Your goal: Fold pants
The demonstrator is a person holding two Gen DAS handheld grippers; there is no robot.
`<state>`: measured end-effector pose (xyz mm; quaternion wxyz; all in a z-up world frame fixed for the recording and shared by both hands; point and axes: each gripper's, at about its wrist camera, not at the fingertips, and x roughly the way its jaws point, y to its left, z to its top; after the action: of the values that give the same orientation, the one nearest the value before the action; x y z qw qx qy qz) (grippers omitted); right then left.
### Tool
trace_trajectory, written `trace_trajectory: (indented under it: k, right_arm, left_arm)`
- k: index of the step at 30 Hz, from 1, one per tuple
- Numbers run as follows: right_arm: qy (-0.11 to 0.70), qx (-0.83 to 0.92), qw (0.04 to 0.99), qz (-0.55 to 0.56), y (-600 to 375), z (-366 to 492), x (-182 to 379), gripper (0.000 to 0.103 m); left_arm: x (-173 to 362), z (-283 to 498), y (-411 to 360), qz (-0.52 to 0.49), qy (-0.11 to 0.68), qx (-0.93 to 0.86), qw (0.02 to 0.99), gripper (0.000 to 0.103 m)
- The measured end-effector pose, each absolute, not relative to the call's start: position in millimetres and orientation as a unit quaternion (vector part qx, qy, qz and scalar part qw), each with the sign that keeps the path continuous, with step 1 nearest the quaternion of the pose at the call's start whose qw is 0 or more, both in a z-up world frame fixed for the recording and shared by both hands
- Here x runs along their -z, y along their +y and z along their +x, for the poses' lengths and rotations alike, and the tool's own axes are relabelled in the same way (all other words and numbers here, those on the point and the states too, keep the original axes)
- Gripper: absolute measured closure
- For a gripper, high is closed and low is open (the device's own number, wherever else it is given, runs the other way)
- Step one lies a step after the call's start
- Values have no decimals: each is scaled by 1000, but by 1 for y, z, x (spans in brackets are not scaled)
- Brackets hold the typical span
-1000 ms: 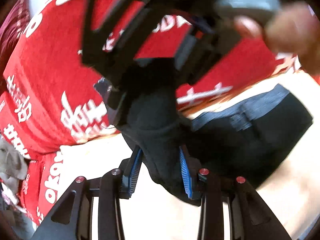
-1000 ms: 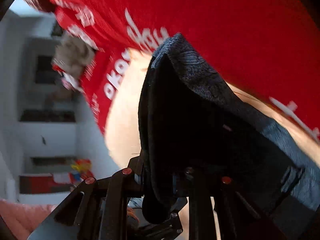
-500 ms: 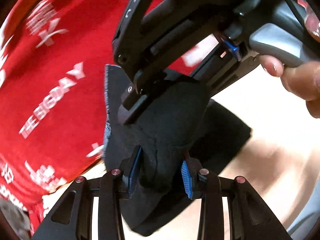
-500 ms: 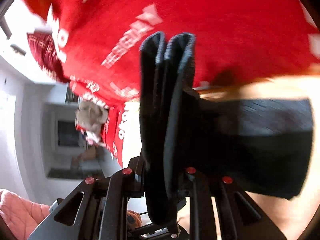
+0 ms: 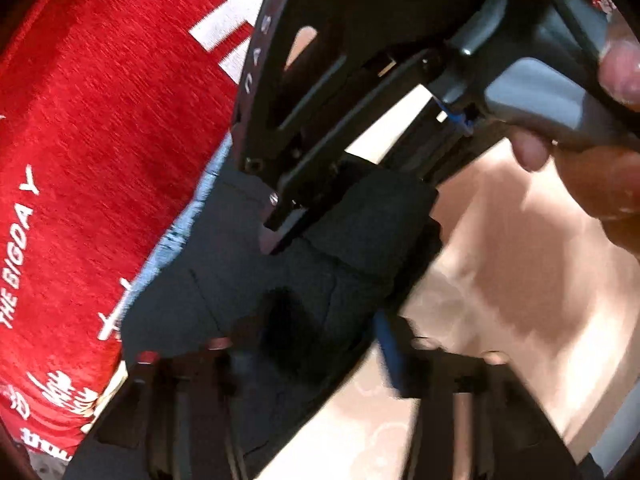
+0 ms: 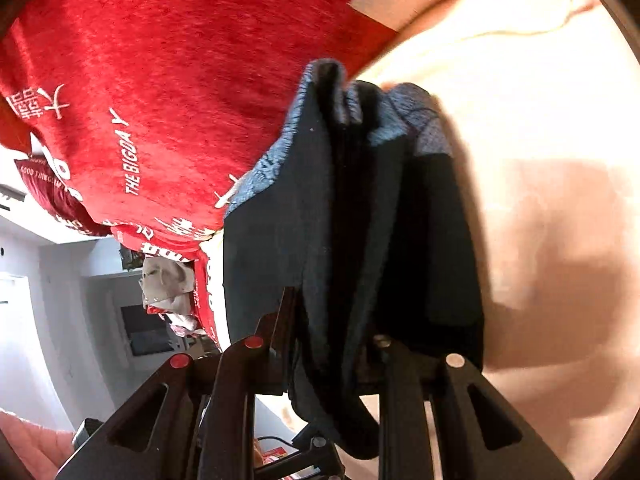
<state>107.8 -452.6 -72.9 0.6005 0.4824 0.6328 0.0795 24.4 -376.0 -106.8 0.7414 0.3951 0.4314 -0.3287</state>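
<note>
One pair of dark pants point(image 6: 360, 220) is showing, bunched into several thick layers, along with two grippers and one red blanket point(image 6: 180, 80) printed with white lettering. The pants are hanging over a pale peach bed sheet point(image 6: 520, 120), near the edge where the red blanket is lying across it.

The right gripper point(image 6: 336, 344) is pointing steeply down toward the bed, its jaws standing narrow and pinching the stacked folds of the pants; the fabric is running up and away from the jaws as one long upright bundle, its greyish inner side showing at the far end. In the left wrist view this same gripper is reaching in from the top right, with the person's hand point(image 5: 592, 152) wrapping the grey handle.

The left gripper point(image 5: 304, 340) is also aiming downward, rolled to one side. Its jaws have just been opening; the pants are lying between them, but the blue pad at the right is standing clear of the cloth, so the grip is looking released. The frame is blurred there.
</note>
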Motion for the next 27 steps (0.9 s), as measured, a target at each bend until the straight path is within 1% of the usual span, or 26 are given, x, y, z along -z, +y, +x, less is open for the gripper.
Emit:
trace_trajectory:
  k: [1, 5, 9, 10, 11, 14, 20, 21, 23, 27]
  right_arm:
    - [633, -79, 601, 482, -453, 104, 73, 79]
    - [639, -75, 609, 463, -451, 110, 67, 77]
    - [660, -50, 615, 430, -448, 115, 54, 72]
    - [664, -41, 620, 415, -447, 115, 50, 70]
    - [669, -29, 625, 401, -446, 114, 44, 65]
    - [686, 14, 636, 354, -441, 109, 29, 65]
    - [692, 60, 638, 333, -452, 81, 14, 65]
    - [695, 66, 638, 326, -448, 79, 13, 64]
    - [708, 84, 634, 301, -443, 71, 15, 58]
    - [714, 96, 627, 297, -438, 54, 19, 58]
  left_arm:
    - [105, 26, -373, 393, 434, 329, 741, 38]
    - [93, 35, -352, 384, 440, 324, 744, 38]
    - [70, 52, -320, 336, 465, 316, 756, 38]
    - [65, 55, -313, 323, 471, 309, 760, 38]
    - [61, 61, -301, 310, 480, 297, 765, 38]
    - [56, 78, -273, 263, 522, 264, 767, 38]
    - [71, 112, -223, 195, 579, 192, 768, 38]
    - [75, 115, -218, 189, 589, 186, 764, 38]
    - [83, 117, -209, 171, 611, 177, 752, 38]
    - [90, 121, -196, 140, 635, 175, 739, 37]
